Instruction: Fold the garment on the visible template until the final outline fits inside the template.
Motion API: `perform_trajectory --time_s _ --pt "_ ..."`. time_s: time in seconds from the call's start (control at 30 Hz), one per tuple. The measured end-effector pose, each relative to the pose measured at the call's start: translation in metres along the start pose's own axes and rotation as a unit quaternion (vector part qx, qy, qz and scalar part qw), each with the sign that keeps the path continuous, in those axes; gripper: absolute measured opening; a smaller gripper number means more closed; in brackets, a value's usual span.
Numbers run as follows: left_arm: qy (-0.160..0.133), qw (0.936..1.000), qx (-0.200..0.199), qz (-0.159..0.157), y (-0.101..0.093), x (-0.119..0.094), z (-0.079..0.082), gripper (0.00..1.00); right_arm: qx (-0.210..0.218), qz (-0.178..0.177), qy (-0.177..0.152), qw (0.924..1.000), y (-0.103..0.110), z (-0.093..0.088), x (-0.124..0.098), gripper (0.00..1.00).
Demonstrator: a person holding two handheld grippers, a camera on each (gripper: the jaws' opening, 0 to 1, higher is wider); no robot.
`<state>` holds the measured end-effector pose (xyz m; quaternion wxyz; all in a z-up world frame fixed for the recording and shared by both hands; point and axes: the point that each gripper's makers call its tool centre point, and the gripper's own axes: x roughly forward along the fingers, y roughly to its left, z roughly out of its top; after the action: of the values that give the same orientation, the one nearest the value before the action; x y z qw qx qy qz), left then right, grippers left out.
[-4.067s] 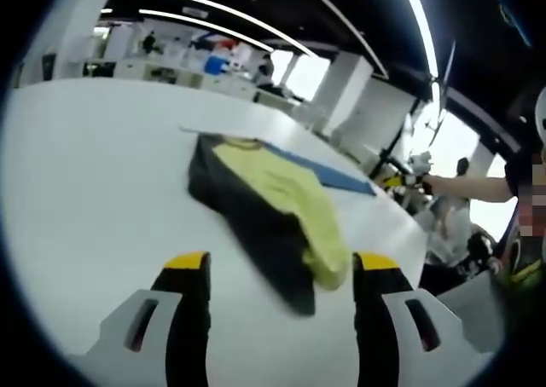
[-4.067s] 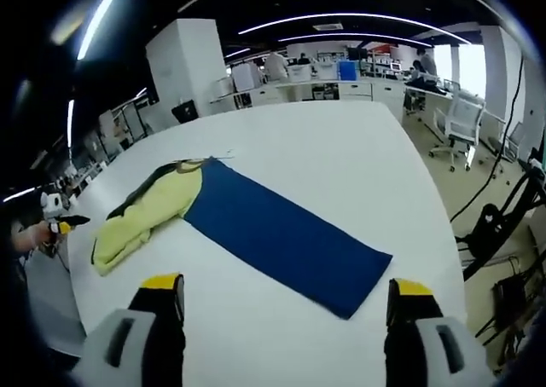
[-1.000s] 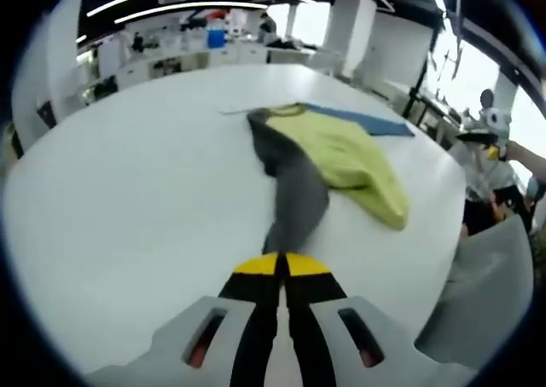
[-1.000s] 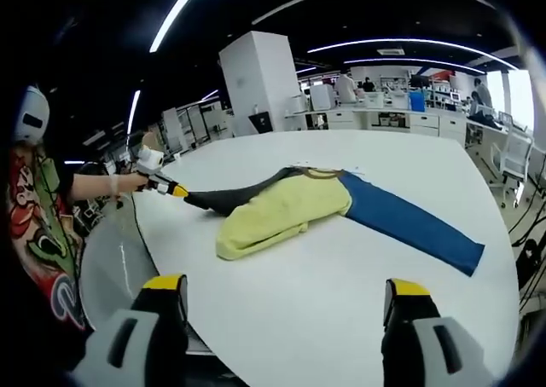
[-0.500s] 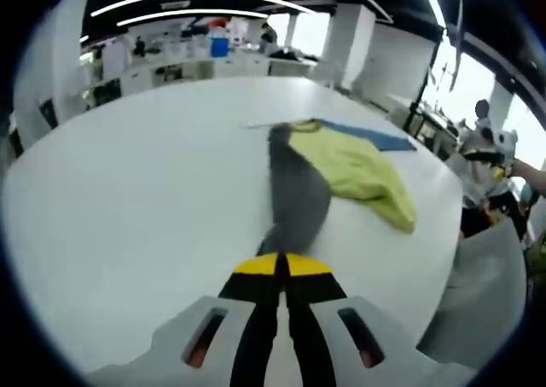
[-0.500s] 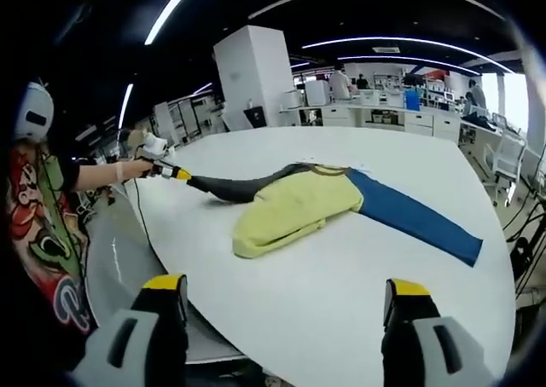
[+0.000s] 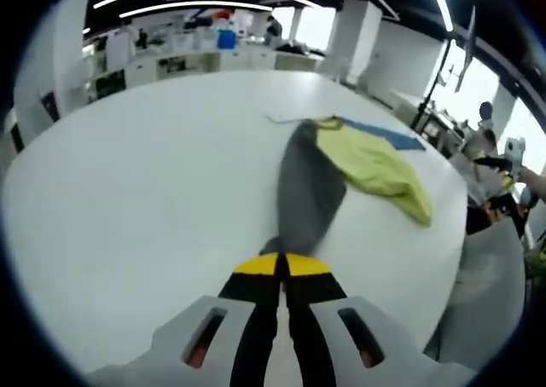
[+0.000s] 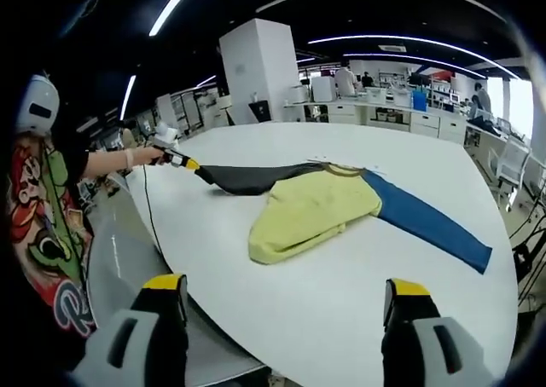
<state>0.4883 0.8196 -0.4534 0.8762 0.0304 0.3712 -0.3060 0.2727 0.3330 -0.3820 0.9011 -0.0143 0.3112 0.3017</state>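
On the white bench [image 8: 358, 268], straight ahead of the right hand-held gripper [image 8: 285, 297], lies the garment [image 8: 311, 208]: yellow body bunched up, w/ a dark sleeve [image 8: 243, 178] stretched out to the left. Blue template [image 8: 431, 221] sticks out from under the garment's far-right side, running right; most of it is bare. Right hand-held gripper jaws wide apart, holding nothing, hovering near the bench edge, well short of the garment.

Left hand-held gripper [image 7: 279, 265] has jaws pressed together, pinching the end of the dark sleeve [image 7: 307, 191]. In the left gripper view the sleeve runs straight up away from the tips, yellow body [image 7: 375, 165] beyond and to the right, a strip of template [image 7: 384, 135] past that. In the right gripper view the same left hand-held gripper [image 8: 189, 164] sits far left at the bench edge, yellow tips on the sleeve end, held by the person's hand [image 8: 158, 154].

Person [image 8: 47, 225] stands at left of that view in a printed shirt. Bkgd: office desks, white pillar [image 8: 256, 72], ceiling light strips.
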Motion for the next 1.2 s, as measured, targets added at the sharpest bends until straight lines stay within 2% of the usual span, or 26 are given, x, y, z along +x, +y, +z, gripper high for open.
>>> perform_trajectory --time_s 0.27,0.33,0.47,0.6,1.0,1.2 --pt "0.017 0.9999 -0.003 0.002 0.031 0.013 0.001 0.0 0.008 -0.011 0.012 0.9998 0.006 0.001 0.004 0.96" --pt "0.018 0.9998 -0.008 0.005 0.047 0.017 0.004 0.0 0.005 -0.014 0.01 0.9998 0.008 0.007 0.006 0.97" --pt "0.023 0.9996 -0.015 0.012 0.064 0.024 0.007 0.0 -0.001 -0.015 0.007 0.9999 0.014 0.019 0.012 0.98" --pt "0.031 0.999 -0.026 0.019 0.087 0.036 0.01 0.0 -0.01 -0.014 0.018 0.9997 0.019 0.022 0.018 0.98" --pt "0.062 0.9972 -0.022 0.035 0.126 0.065 0.005 0.0 0.003 -0.02 0.037 0.9991 0.024 0.014 0.019 0.97" --pt "0.075 0.9962 -0.016 0.041 0.136 0.069 0.004 0.0 0.006 -0.028 0.038 0.9989 0.029 0.014 0.019 0.98"
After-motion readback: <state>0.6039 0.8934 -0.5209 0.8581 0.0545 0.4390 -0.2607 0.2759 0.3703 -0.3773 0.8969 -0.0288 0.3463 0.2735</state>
